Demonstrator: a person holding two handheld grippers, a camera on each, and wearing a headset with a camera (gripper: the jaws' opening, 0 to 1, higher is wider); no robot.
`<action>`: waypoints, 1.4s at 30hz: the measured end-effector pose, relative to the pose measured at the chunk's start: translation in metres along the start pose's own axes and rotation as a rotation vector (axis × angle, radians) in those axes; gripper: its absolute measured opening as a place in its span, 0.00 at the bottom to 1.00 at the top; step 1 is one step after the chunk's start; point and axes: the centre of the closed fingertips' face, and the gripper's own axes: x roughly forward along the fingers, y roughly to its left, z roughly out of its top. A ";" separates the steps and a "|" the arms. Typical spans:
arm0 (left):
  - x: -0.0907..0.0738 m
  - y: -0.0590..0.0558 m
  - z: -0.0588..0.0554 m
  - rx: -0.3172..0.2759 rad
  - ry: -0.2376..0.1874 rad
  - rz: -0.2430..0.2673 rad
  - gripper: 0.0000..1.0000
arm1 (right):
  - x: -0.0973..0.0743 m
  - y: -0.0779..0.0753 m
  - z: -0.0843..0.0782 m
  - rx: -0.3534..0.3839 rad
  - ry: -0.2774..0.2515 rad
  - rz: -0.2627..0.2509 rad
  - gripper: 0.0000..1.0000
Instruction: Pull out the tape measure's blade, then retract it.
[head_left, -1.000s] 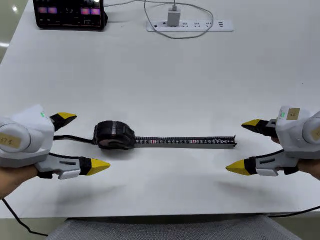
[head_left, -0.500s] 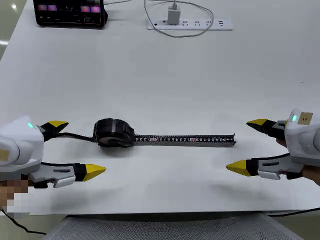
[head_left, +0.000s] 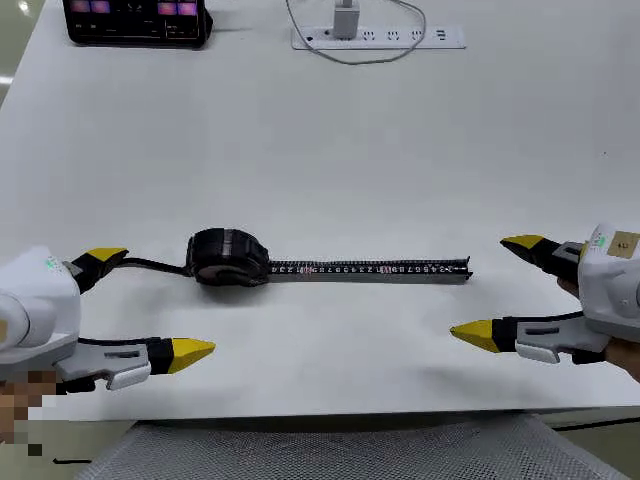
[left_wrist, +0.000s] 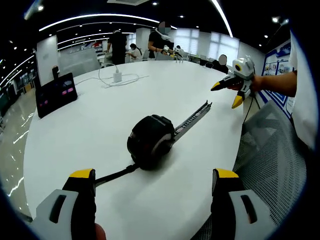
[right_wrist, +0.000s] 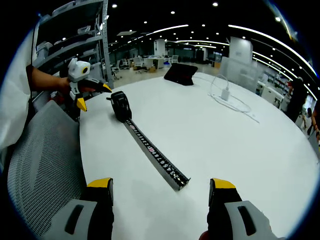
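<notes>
Your left tongs and right tongs are hanging open. Grip the tape measure by its hard body; the blade is looking springy.

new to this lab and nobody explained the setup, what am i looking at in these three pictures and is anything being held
There is no robot here: a person holds two hand tools, each with two yellow-tipped jaws. The head view comes from a headset camera looking down at the white table. The two round pictures come from cameras riding on each tool, looking out between its jaws. The left gripper faces the black tape measure; the right gripper faces the free end of its blade, which lies pulled out flat on the table. Both grippers are open and hold nothing. At the far edge lie a white power strip and a dark screen device.
</notes>
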 end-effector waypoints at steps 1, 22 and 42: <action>0.000 0.000 -0.001 0.001 0.002 0.002 0.94 | -0.001 0.001 0.000 0.007 -0.004 0.000 0.77; -0.015 -0.004 -0.012 -0.022 -0.031 0.077 0.99 | 0.000 0.016 -0.011 0.085 -0.041 -0.008 0.83; -0.024 -0.006 -0.015 -0.060 -0.058 0.094 0.99 | -0.006 0.023 -0.018 0.111 -0.049 -0.015 0.84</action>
